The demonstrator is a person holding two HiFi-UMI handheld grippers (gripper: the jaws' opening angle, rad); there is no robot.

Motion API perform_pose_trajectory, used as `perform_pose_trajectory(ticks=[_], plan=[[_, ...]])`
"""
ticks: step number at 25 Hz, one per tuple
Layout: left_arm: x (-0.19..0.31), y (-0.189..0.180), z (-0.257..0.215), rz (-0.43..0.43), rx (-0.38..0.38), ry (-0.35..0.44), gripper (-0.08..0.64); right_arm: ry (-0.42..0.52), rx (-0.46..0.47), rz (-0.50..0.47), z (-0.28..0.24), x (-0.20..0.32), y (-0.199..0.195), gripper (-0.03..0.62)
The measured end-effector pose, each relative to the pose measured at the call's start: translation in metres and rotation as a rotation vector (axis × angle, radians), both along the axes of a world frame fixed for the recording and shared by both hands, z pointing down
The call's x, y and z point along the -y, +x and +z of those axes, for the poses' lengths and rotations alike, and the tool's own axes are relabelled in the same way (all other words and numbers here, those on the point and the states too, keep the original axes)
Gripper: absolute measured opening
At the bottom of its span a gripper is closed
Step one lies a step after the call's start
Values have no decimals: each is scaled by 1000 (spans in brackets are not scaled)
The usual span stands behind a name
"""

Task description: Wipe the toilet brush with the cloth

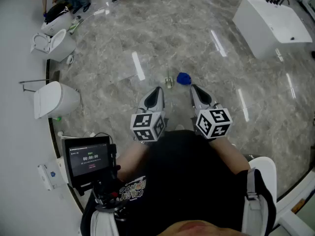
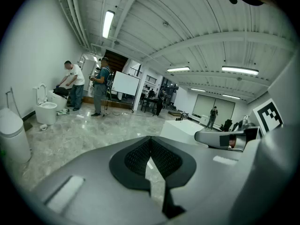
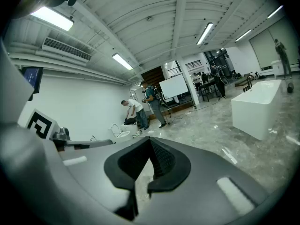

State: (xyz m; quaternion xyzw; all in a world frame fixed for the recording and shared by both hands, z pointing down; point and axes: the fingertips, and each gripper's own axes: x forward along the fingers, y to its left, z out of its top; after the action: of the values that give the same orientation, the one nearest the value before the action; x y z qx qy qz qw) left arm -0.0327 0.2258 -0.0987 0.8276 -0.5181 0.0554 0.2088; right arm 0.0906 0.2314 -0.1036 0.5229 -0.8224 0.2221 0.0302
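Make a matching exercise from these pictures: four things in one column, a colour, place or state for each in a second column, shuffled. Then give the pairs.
Things
1. cloth
2. bathtub
3. screen
4. left gripper

Descriptions
A. white, upper right in the head view
B. jaws shut, nothing between them
C. blue, near the middle of the head view
D. lit, lower left in the head view

Pairs: 1-C, 2-A, 3-D, 4-B
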Motion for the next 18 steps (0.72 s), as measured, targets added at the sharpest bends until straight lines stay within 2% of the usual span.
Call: perform_pose_trajectory(ticks=[14, 18], plan=[[8, -8, -5, -42, 2, 6, 0, 1, 12, -46, -4, 13, -8, 2], [2, -14, -5, -93, 3, -18, 0, -29, 35, -87, -9, 13, -11, 3]])
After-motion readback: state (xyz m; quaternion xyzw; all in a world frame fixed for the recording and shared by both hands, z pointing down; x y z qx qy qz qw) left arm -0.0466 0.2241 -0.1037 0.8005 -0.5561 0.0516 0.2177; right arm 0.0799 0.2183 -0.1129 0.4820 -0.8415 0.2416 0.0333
